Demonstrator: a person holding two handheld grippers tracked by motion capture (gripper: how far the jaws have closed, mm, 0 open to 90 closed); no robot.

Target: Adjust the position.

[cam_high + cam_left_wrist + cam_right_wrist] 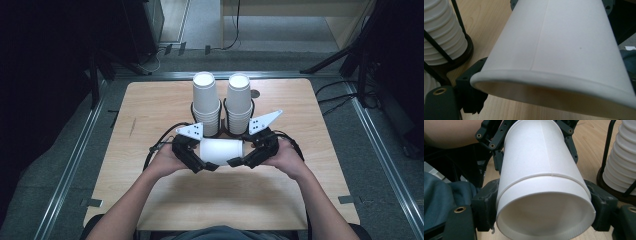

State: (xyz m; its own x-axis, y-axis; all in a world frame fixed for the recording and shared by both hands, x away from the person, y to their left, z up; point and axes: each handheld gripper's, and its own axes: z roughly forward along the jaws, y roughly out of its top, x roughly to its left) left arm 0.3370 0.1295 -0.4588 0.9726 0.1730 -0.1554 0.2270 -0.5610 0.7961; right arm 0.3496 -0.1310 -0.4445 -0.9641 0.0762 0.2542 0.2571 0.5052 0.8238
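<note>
- A white paper cup [221, 151] lies on its side in the air just above the near middle of the wooden table [150, 105], bridged between the two claws.
- In the right gripper view it reads as two cups nested: an inner cup's body pokes out of an outer one, with a ridge line where the outer cup ends.
- The right claw [239, 161] pinches one end. In its own view the black jaws sit against both sides of the outer cup [544, 202], close behind the open mouth.
- The left claw [206, 165] is at the other end. One jaw shows beside the rolled rim [529, 75] in its own view, the other is hidden behind the cup wall, so I cannot tell if it is really gripping or only spread around it.
- Behind, at the far middle of the table, two tall stacks of paper cups [205, 102] [238, 102] stand upside down in a black wire holder [223, 131].
- Handling, as I judge it: thin paper, very light, and easily crushed. The wall dents under a hard squeeze, and the smooth tapered side lets jaws slide.
- The rolled rim and the bottom edge are the stiffest places to hold. To pull the pair apart, I would grip each cup near its own end and draw straight along the axis.
</note>
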